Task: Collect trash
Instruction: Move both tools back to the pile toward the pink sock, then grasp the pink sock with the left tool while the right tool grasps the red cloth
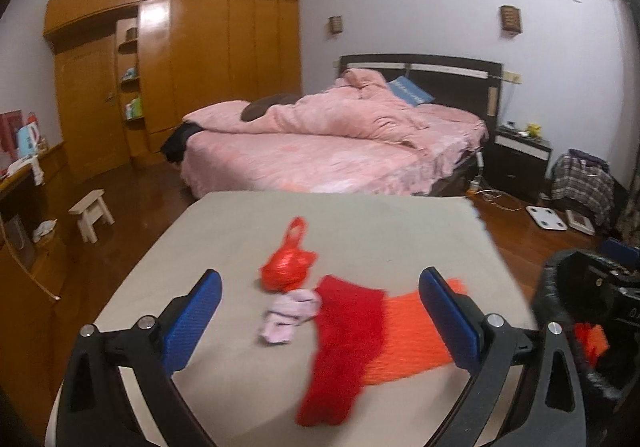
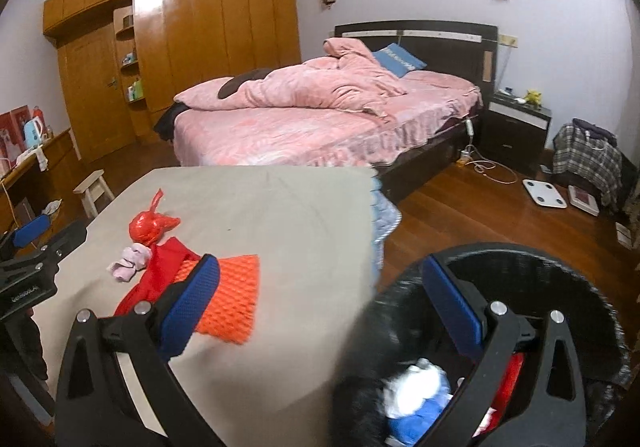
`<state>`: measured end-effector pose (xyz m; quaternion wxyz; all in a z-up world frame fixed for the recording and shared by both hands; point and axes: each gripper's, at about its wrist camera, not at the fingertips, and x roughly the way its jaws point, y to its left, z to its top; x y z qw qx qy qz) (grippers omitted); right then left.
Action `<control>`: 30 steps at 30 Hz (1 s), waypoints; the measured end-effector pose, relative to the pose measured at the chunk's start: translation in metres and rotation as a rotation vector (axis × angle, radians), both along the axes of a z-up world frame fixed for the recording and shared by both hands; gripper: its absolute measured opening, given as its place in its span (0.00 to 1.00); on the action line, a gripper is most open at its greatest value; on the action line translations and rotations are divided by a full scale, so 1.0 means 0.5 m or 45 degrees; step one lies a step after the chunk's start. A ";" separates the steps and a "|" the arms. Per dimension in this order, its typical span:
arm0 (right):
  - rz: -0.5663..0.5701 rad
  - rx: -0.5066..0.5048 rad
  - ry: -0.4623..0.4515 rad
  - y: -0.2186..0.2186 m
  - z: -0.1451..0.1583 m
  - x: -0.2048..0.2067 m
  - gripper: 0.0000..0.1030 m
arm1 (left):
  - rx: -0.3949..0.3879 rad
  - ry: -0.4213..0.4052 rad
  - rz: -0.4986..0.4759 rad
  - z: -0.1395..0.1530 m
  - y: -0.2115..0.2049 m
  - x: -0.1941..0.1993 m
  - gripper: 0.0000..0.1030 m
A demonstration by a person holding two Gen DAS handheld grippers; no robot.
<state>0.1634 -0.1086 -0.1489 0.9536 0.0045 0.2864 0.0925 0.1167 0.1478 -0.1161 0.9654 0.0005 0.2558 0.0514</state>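
Grey-covered table (image 1: 224,231) fills the lower centre of the left wrist view; its far edge runs level across mid-frame, its right edge drops toward the lower right. Left gripper (image 1: 320,311) hangs above the near half, jaws spread wide, nothing between them. Trash sits in a cluster at table centre: a knotted red plastic bag (image 1: 286,267) farthest back, a crumpled pale pink scrap (image 1: 290,315) touching its near side, a red net piece (image 1: 344,343) just right of that, overlapping an orange foam net (image 1: 404,335) which lies toward the right edge. Bare cloth all around the cluster, widest on the far side. In the right wrist view the right gripper (image 2: 320,295) is also wide and empty, straddling the table's right edge: left finger over the orange net, right finger over the black-lined bin (image 2: 560,287) that stands off the table at lower right of frame. Bin holds white, blue and red scraps already. Open wooden floor (image 2: 460,215) lies between table, bin and the pink bed (image 2: 300,127) beyond. A small white stool (image 1: 92,213) stands off the table's left side.
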 end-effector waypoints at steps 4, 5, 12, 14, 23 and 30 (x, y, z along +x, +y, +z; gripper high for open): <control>0.035 -0.010 0.018 0.044 -0.022 0.033 0.95 | -0.002 0.051 0.051 -0.037 0.054 0.028 0.91; 0.042 -0.010 0.022 0.054 -0.027 0.040 0.95 | -0.010 0.067 0.063 -0.047 0.066 0.036 0.91; 0.087 -0.026 0.057 0.107 -0.061 0.078 0.95 | -0.055 0.179 0.080 -0.114 0.108 0.094 0.82; 0.092 -0.030 0.066 0.116 -0.069 0.086 0.95 | -0.069 0.209 0.065 -0.131 0.113 0.108 0.79; 0.119 -0.054 0.096 0.142 -0.093 0.106 0.95 | -0.127 0.293 0.002 -0.170 0.120 0.150 0.60; 0.122 -0.062 0.100 0.145 -0.095 0.106 0.95 | -0.146 0.327 -0.068 -0.180 0.108 0.165 0.33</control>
